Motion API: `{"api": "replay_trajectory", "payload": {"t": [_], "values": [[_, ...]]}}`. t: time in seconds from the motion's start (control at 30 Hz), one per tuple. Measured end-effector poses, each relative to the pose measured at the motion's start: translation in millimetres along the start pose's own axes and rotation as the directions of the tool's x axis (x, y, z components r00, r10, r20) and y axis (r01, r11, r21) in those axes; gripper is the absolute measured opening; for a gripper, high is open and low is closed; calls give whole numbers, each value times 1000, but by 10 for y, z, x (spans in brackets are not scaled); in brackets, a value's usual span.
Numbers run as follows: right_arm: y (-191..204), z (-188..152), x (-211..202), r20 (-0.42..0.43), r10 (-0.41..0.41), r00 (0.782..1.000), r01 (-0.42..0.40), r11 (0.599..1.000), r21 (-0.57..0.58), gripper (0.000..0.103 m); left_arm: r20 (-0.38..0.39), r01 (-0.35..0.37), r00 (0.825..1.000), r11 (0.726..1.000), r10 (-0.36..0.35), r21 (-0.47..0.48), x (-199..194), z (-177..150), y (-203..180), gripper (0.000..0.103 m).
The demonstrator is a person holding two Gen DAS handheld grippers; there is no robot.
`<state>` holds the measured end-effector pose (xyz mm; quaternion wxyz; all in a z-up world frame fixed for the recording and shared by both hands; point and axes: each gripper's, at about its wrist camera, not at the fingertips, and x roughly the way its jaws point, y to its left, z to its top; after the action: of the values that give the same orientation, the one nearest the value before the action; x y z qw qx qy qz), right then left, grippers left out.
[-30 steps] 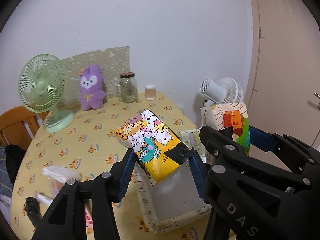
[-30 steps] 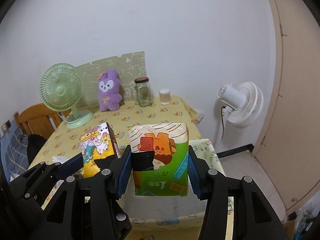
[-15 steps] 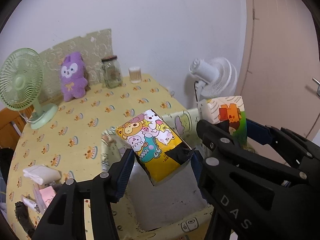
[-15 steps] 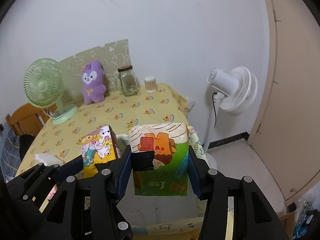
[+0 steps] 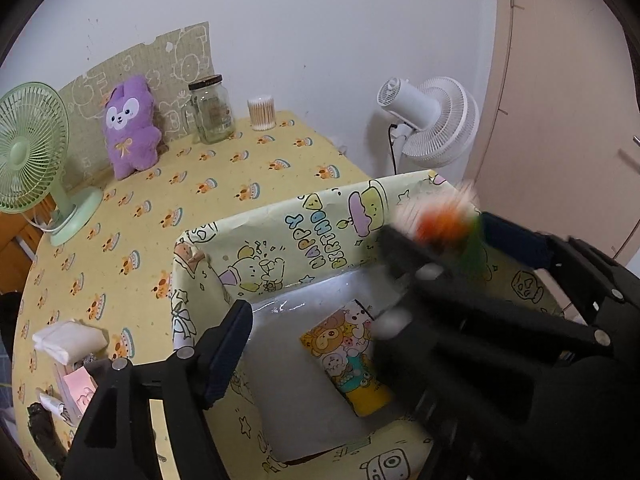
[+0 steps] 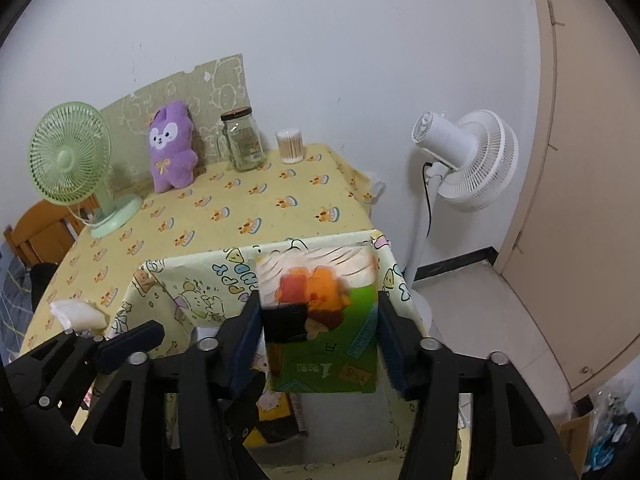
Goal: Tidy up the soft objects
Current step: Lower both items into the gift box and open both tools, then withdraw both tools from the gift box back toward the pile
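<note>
left gripper (image 5: 320,354): bottom of left wrist frame; jaws spread wide, holding nothing. Only the left finger is clear, the right one is hidden behind the other tool.
yellow tissue pack (image 5: 348,360): lies flat on the white floor of the box, centre-right of frame. Long axis runs from upper left to lower right; plain yellow end points lower right. Cartoon animal print faces up, small text on it not legible.
right gripper (image 6: 318,336): lower centre of right wrist frame; jaws closed in on the green tissue pack (image 6: 326,320), one finger on each side of it.
green tissue pack: upright, held over the box opening, long axis vertical. Orange/red cartoon on top half, green lower half. A "1" and some characters near the bottom edge read upside down; rest is motion-blurred.
box (image 5: 320,232): open top, wrapped in pale yellow cartoon paper; "HAPPY BIRTHDAY" printed on the far inner wall, letters rotated. Sits at the table's near right corner.
table (image 5: 240,184): yellow cloth with repeated cake print.
folded white cloth (image 5: 68,340): on the table, left of the box.
far edge, left to right: green desk fan (image 5: 32,160), purple plush (image 5: 130,128), glass jar (image 5: 210,108), cotton swab tub (image 5: 262,108).
white floor fan (image 6: 468,160): right of the table, by the wall.
</note>
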<state>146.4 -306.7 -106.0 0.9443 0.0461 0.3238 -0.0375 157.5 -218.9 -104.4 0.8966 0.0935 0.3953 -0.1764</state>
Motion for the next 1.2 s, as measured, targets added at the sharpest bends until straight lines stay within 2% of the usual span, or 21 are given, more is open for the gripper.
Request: {"api": "replay_trajectory", "payload": {"t": [0.03, 0.33, 0.63, 1.2], "values": [[-4, -4, 4, 2, 4, 1000, -4, 1000, 2, 84, 1, 7, 1000, 1000, -7, 0, -2, 0, 1, 77], [15, -11, -74, 10, 4, 1000, -4, 1000, 16, 91, 26, 14, 1000, 1000, -14, 5, -95, -18, 12, 79], [114, -21, -270, 29, -1, 1000, 0, 1000, 14, 91, 63, 28, 998, 1000, -29, 6, -299, -69, 46, 81], [486, 5, -695, 89, -7, 996, 10, 999, -41, 92, 165, -5, 986, 1000, 6, -7, -805, -166, 285, 85]]}}
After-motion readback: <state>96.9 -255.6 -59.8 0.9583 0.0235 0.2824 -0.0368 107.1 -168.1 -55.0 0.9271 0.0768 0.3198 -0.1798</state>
